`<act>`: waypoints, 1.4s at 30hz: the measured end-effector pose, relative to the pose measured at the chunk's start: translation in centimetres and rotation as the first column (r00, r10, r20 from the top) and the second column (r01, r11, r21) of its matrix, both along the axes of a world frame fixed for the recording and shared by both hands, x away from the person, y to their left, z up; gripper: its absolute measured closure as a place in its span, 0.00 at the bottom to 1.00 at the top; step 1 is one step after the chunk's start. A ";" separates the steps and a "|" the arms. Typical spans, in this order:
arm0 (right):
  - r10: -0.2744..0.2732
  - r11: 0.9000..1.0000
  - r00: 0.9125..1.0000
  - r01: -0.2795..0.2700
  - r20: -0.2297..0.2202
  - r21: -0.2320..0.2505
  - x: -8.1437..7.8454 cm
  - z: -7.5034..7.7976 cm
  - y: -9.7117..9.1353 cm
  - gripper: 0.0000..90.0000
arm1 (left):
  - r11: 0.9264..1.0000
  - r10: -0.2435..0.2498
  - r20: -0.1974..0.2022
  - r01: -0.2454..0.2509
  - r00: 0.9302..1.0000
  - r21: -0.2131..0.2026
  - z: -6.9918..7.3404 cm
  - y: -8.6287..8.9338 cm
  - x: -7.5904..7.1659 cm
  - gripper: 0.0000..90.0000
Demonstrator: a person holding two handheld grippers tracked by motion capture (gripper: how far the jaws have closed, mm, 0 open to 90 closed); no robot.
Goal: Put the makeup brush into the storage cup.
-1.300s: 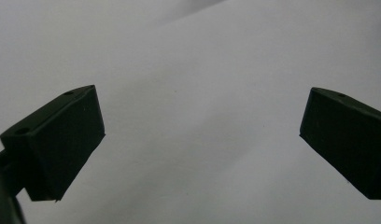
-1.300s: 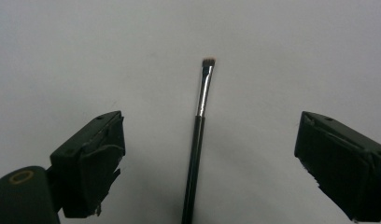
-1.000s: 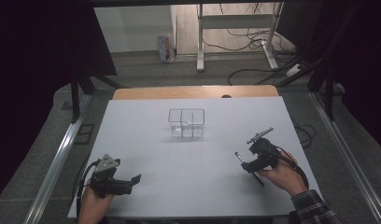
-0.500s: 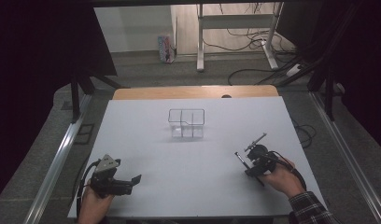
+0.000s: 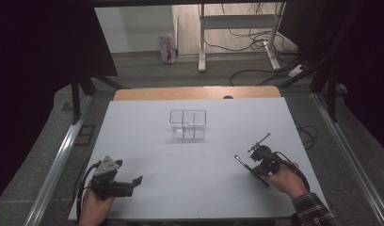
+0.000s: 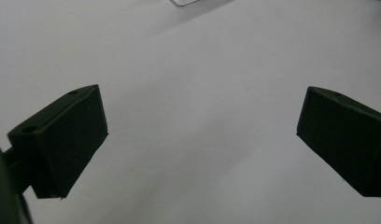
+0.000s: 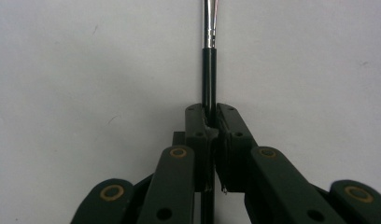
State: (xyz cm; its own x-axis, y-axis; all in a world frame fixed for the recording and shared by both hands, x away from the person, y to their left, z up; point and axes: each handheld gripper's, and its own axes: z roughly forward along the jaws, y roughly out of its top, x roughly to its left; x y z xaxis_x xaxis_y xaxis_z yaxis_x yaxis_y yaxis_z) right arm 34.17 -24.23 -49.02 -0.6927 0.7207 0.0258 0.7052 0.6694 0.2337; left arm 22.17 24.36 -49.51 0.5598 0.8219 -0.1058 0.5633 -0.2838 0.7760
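A thin black brush handle with a silver ferrule [image 7: 208, 28] lies flat on the white tabletop [image 5: 190, 169], at the near right in the high view [image 5: 242, 161]. My right gripper [image 7: 209, 112] has just been closing and is now shut on the handle, its jaws pinching it from both sides [image 5: 254, 168]. At the near left, my left gripper [image 5: 133, 185] rests in a hand. Its pads [image 6: 67, 135] stand wide apart over bare table, with nothing between them [image 6: 202, 100]. A clear wire-edged organiser [image 5: 188, 125] stands in the middle of the table.
A strip of wooden tabletop [image 5: 195, 92] runs along the far edge. Metal rails [image 5: 58, 160] flank both sides. On the floor beyond are desk legs, cables [image 5: 256, 37] and a small carton [image 5: 167, 49]. A corner of the organiser [image 6: 188, 2] shows in the left gripper view.
The right gripper's jaws went from wide open to shut on the brush handle, and that hand shifted slightly nearer. The left gripper stayed put.
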 end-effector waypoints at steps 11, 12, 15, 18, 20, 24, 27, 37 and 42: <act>-0.033 0.998 0.998 0.030 0.049 0.047 -0.2 0.8 -0.8 0.93 | 0.999 -0.004 0.006 0.004 1.000 -0.038 0.0 0.3 0.1 0.03; -0.034 0.998 0.998 0.031 0.054 0.059 -0.3 0.9 -0.9 0.93 | 0.999 -0.004 0.009 0.004 1.000 -0.042 0.0 0.4 0.1 0.03; -0.031 0.995 0.996 0.023 0.088 0.096 -0.5 1.3 -1.0 0.93 | 0.999 -0.006 0.035 0.008 0.999 -0.041 0.2 0.4 0.0 0.03; -0.031 0.992 0.991 0.015 0.127 0.123 -0.7 1.8 -1.1 0.93 | 0.999 -0.001 0.050 0.004 0.999 -0.050 0.4 0.3 0.0 0.03; -0.031 0.991 0.990 0.013 0.139 0.132 -0.8 2.0 -1.2 0.93 | 0.997 0.000 0.042 0.003 0.999 -0.071 0.5 0.4 0.0 0.02; -0.032 0.987 0.983 0.003 0.180 0.163 -1.2 2.5 -1.4 0.93 | 0.995 -0.005 0.019 0.007 1.000 -0.099 0.6 0.3 0.2 0.02; -0.033 0.982 0.977 -0.008 0.208 0.190 -1.5 2.9 -1.5 0.92 | 0.995 -0.016 0.000 0.015 1.000 -0.098 0.6 -0.1 0.4 0.01; -0.040 0.963 0.962 -0.036 0.272 0.268 -2.0 3.7 -1.5 0.93 | 0.995 -0.040 -0.016 0.038 0.999 -0.092 0.9 -1.4 1.1 0.00; -0.048 0.945 0.956 -0.050 0.288 0.324 -2.2 4.1 -1.5 0.92 | 0.995 -0.035 -0.021 0.033 0.999 -0.091 1.0 -1.9 1.5 0.00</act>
State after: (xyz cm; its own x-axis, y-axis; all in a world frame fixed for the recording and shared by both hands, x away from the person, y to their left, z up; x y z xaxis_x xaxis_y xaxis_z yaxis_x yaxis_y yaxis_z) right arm 31.96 -25.68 -44.87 -0.7057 0.7062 0.0570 0.5739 0.5227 0.6304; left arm 23.68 22.42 -48.49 0.5836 0.7891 -0.1918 0.5721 -0.2319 0.7867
